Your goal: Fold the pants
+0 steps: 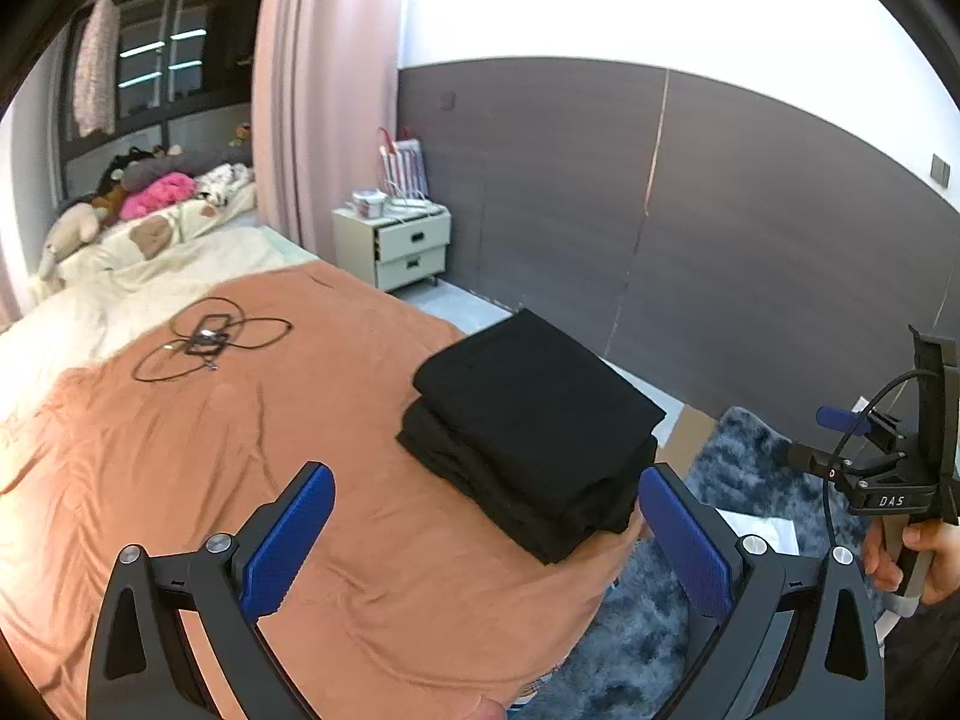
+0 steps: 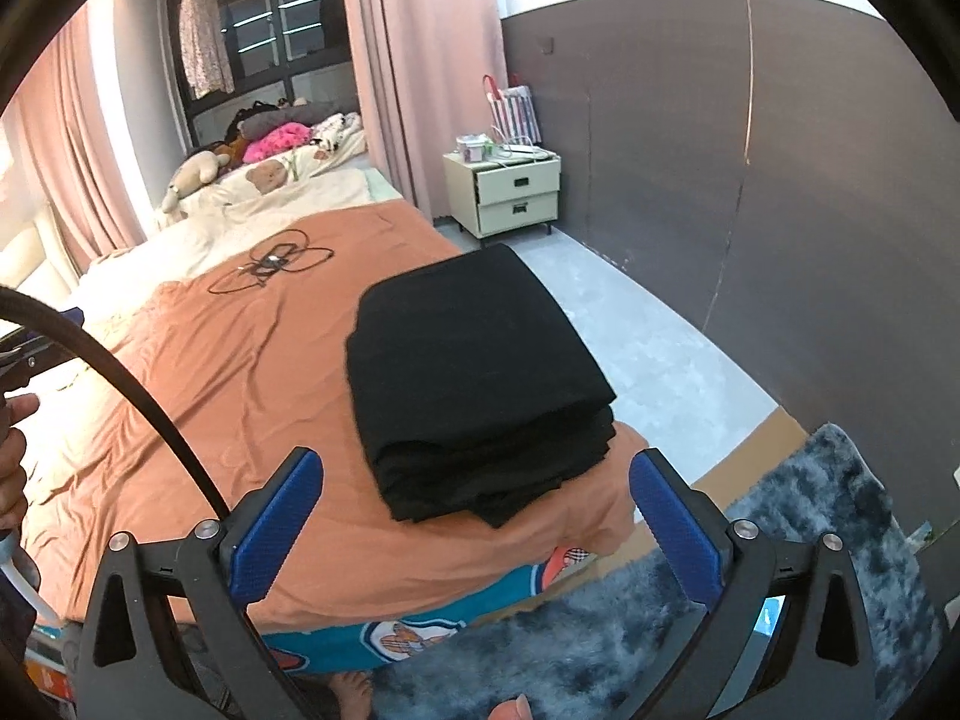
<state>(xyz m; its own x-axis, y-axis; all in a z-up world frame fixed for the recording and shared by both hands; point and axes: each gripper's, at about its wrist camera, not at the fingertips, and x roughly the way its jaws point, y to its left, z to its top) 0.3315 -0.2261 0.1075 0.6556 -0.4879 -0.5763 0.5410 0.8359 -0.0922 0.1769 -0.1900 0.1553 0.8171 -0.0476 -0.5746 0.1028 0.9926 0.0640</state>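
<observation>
Black fabric pants (image 1: 531, 426), folded into a thick squared stack of several layers, lie centre-right in the left wrist frame, near the corner of the bed on the orange bedspread (image 1: 240, 432). Edges look aligned, top layer flat; judged folded, or nearly so.

Left gripper (image 1: 486, 525): jaws spread wide, nothing between them, held back from the stack, lower frame. Likely clear so as not to disturb the layers.

Right gripper (image 2: 477, 519): jaws likewise spread, empty, short of the stack's near edge.

Coiled black cable with a small device (image 1: 207, 339) sits upper left on the bedspread, well apart from the pants. Shaggy grey-blue rug (image 2: 810, 540) on the floor, lower right beside the bed.
</observation>
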